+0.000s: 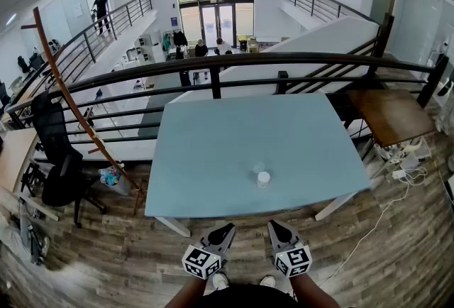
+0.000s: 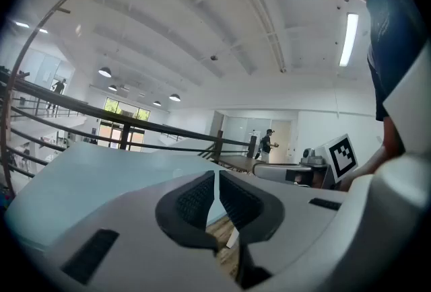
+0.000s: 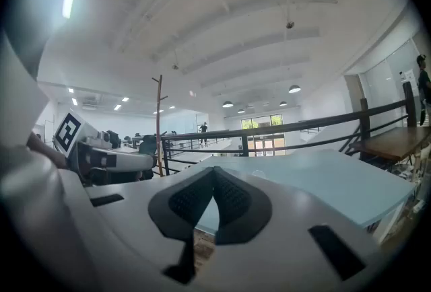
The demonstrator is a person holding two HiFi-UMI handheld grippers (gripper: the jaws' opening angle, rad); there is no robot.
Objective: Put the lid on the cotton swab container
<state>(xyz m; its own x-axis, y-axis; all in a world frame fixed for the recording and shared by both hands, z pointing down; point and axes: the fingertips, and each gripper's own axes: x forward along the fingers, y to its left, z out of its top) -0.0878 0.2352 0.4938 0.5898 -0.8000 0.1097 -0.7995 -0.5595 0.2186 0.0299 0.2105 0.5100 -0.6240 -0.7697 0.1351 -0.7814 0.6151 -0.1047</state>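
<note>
A small white cotton swab container (image 1: 263,178) stands on the light blue table (image 1: 213,157), near the middle of its front half. A faint clear round piece (image 1: 258,167) lies just behind the container; I cannot tell whether it is the lid. Both grippers hang low in front of the table's near edge, over the wood floor and well short of the container. The left gripper (image 1: 227,228) (image 2: 216,179) has its jaws together with nothing between them. The right gripper (image 1: 272,224) (image 3: 214,173) is likewise shut and empty. The container is too small to make out in either gripper view.
A black railing (image 1: 213,65) runs along the table's far side. A brown wooden table (image 1: 391,115) stands at the right, with cables on the floor below it. A black office chair (image 1: 60,157) and a leaning wooden pole (image 1: 78,115) stand at the left.
</note>
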